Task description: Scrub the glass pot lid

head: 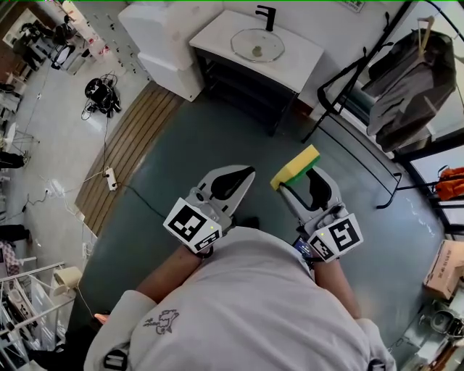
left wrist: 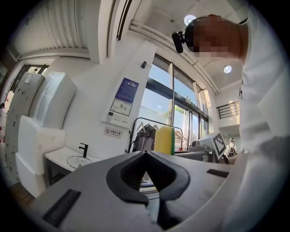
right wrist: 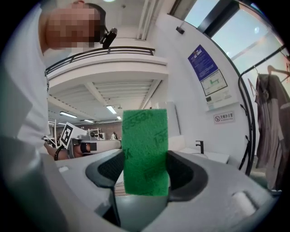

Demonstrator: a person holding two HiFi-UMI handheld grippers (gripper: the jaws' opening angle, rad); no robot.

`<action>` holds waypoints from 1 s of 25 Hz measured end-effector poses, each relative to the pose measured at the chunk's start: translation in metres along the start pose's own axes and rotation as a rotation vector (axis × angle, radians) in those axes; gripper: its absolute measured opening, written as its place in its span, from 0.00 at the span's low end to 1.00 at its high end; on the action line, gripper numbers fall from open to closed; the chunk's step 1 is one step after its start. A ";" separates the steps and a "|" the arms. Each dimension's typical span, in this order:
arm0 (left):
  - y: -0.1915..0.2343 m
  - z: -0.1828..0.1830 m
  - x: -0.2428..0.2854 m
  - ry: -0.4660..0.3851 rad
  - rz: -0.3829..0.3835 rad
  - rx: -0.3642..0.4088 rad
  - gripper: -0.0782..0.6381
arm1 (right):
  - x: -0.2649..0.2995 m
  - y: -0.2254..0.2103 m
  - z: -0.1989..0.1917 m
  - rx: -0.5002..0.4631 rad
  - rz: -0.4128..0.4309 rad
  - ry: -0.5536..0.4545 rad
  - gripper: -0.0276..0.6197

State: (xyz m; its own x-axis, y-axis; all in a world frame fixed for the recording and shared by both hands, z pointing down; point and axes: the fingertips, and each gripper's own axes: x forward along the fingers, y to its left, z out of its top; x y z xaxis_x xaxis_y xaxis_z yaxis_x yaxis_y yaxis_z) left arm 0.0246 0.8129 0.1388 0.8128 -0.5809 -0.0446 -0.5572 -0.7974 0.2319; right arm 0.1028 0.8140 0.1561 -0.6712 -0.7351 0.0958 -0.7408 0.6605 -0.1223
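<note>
Approach step — scrubbing not begun. Right gripper (head: pixel 299 180) clamps the sponge (head: pixel 296 166); left gripper (head: pixel 245 177) closed, empty. Glass pot lid (head: pixel 257 45) lies in the sink (head: pixel 217 35), both grippers well short of it. Next, probably — close in on the sink.

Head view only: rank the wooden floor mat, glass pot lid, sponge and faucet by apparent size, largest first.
1. wooden floor mat
2. glass pot lid
3. sponge, only slightly smaller-looking than the lid; it is much nearer the camera, so real sizes stay unsure
4. faucet
</note>
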 end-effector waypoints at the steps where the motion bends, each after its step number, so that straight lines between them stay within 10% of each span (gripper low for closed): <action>1: 0.004 0.000 -0.001 -0.001 0.004 -0.001 0.11 | 0.003 -0.001 0.000 0.001 0.001 0.000 0.50; 25: 0.237 0.060 -0.044 -0.006 0.042 0.001 0.11 | 0.227 -0.015 0.013 0.031 -0.014 0.040 0.50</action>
State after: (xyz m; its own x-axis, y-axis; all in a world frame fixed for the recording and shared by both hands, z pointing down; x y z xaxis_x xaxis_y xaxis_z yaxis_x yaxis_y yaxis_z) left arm -0.1539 0.6399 0.1370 0.7875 -0.6150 -0.0410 -0.5910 -0.7723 0.2329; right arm -0.0379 0.6354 0.1668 -0.6619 -0.7370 0.1369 -0.7493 0.6448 -0.1513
